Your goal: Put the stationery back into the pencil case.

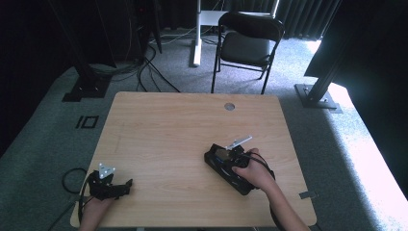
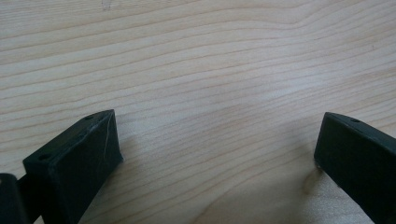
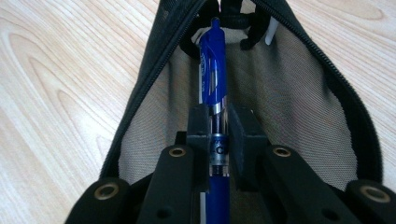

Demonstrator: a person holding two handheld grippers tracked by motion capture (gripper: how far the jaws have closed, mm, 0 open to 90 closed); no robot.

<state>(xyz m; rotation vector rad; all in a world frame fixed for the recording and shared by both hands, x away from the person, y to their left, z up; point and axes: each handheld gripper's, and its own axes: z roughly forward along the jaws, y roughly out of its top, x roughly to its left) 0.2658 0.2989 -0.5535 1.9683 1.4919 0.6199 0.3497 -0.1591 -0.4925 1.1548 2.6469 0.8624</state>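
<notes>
A blue pen with a clear barrel lies lengthwise inside an unzipped black mesh pencil case. My right gripper is shut on the pen's middle, its jaws down inside the case. In the high view the same black case lies right of the table's centre, with the right hand and right gripper over it. My left gripper rests at the near left corner of the table. Its jaws stand wide apart over bare wood, and the left gripper holds nothing.
The light wooden table has a small round grommet near its far edge. A black folding chair stands beyond the table. Cables and black stand legs lie on the grey carpet at the far left.
</notes>
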